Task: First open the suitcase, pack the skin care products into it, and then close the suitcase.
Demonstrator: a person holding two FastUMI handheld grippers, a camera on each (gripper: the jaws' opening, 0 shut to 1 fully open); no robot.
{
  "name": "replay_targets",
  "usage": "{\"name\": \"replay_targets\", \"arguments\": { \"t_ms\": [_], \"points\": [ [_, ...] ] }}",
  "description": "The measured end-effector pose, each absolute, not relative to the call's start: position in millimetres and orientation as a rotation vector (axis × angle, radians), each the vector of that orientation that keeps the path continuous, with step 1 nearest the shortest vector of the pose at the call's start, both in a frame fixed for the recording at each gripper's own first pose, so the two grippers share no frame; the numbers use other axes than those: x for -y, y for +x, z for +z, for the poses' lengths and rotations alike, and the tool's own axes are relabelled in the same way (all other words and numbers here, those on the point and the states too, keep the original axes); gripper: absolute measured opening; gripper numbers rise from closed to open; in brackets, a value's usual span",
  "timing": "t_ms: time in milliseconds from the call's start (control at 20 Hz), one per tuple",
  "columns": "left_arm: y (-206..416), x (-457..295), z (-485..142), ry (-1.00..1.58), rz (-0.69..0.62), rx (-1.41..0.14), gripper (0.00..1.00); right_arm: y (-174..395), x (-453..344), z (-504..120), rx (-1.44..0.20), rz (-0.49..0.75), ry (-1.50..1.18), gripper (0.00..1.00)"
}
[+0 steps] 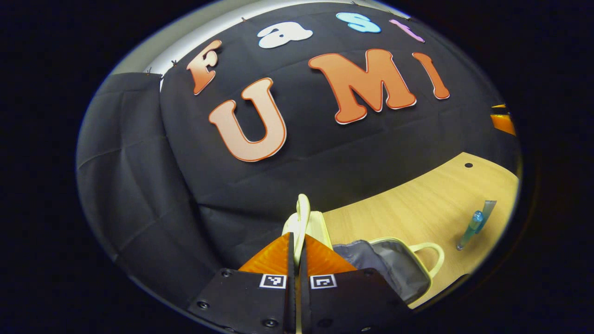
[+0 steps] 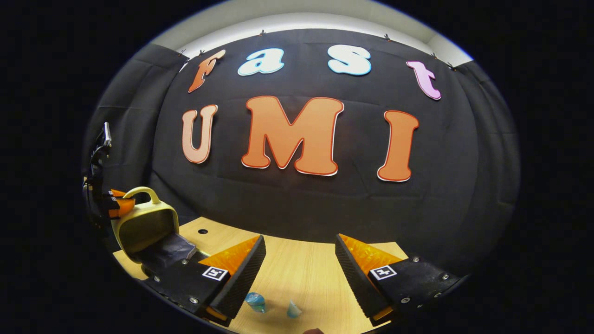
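Left claw (image 1: pixel 295 243) pinches suitcase lid (image 1: pixel 302 222) (raised); right claw (image 2: pixel 299 260) gapes wide.

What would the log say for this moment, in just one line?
suitcase: open, lid raised | left hand-held gripper: shut on lid edge | right hand-held gripper: open above tube | tube: on table, unpacked

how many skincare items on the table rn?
1 seen: a blue tube lying on the table right of the open suitcase, under the right gripper. More may be hidden inside the case.
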State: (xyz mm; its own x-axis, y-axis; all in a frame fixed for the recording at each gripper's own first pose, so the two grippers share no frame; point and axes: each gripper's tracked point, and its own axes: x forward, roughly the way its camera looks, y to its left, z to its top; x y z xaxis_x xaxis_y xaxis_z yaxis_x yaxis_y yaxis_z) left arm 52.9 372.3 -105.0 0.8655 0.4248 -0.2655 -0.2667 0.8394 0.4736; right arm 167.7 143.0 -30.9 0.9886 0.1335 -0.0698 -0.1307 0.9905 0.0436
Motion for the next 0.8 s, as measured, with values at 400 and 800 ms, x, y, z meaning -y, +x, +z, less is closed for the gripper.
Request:
{"name": "replay_targets", "arguments": {
  "t_ms": [400,800],
  "points": [
    [32.5,-476.2,-105.8,0.37,0.479,-0.376,0.05,174.3,-185.0,-30.2,-0.093,0.125,0.025,0.95],
    [5.4,-573.4,-149.9,0.213,0.588,-0.413,0.05,182.5,-216.4,-32.5,-0.132,0.14,0.019,0.95]
  ]
}}
